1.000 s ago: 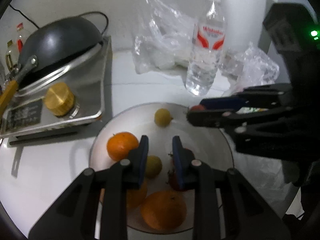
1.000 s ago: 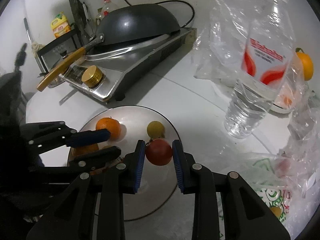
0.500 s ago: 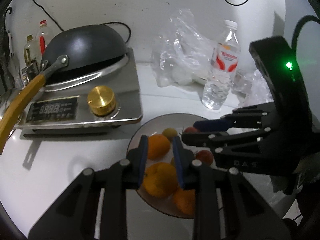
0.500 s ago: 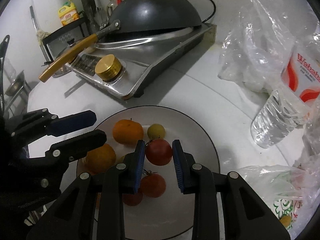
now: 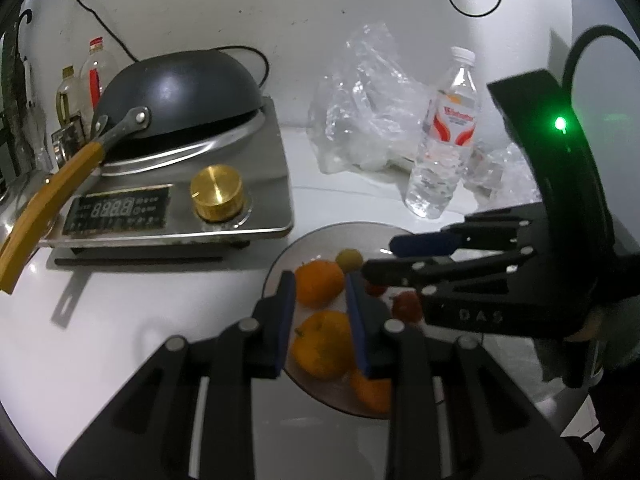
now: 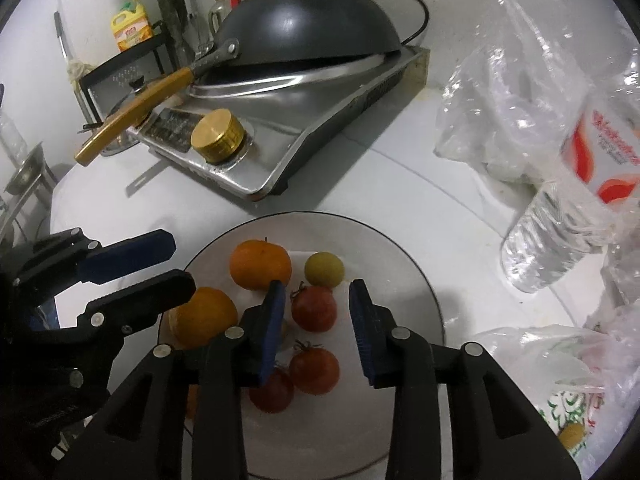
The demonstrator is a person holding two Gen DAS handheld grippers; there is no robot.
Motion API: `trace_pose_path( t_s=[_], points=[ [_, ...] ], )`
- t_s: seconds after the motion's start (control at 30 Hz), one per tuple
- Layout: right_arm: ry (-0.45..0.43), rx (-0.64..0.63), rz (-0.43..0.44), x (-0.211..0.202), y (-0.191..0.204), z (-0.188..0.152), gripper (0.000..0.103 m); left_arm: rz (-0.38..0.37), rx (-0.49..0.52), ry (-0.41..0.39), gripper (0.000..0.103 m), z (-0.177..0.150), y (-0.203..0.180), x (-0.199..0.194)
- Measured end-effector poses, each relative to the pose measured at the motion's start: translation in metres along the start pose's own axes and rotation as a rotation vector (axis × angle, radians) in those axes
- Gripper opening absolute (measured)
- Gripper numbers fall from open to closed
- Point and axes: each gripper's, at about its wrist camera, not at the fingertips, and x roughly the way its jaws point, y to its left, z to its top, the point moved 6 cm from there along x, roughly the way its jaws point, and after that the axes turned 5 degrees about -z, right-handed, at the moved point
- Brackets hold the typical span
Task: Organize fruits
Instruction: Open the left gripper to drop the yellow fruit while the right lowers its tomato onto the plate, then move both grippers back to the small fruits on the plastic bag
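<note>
On the plate (image 6: 404, 276) sit three tomatoes (image 6: 313, 308), oranges (image 6: 260, 265) and a small yellow-green fruit (image 6: 324, 268). The right tool (image 6: 316, 302) hovers over the top tomato, fingers apart, gripping nothing. The left tool (image 5: 320, 300) hangs over the oranges, fingers spread too, empty. On the worktop (image 6: 400, 192): an induction cooker (image 6: 280, 152) with a wok (image 6: 308, 32), and a water bottle (image 5: 444, 148).
</note>
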Motion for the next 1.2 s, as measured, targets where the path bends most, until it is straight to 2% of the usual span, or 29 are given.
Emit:
trace_pose_path(
  t_s=[0.37,0.73,1.2],
  points=[
    [-0.05,0.021,-0.043,-0.045,-0.011,-0.015,0.035,-0.017,0.041,-0.022,0.029,0.002,-0.029,-0.018],
    [-0.1,0.04,-0.053,-0.082,-0.02,-0.031,0.035,-0.003,0.064,-0.033,0.031,0.001,-0.054,-0.039],
    [-0.134,0.076,-0.07,-0.114,-0.042,-0.055,0.035,-0.027,0.109,-0.028,0.034,0.001,-0.092,-0.042]
  ],
)
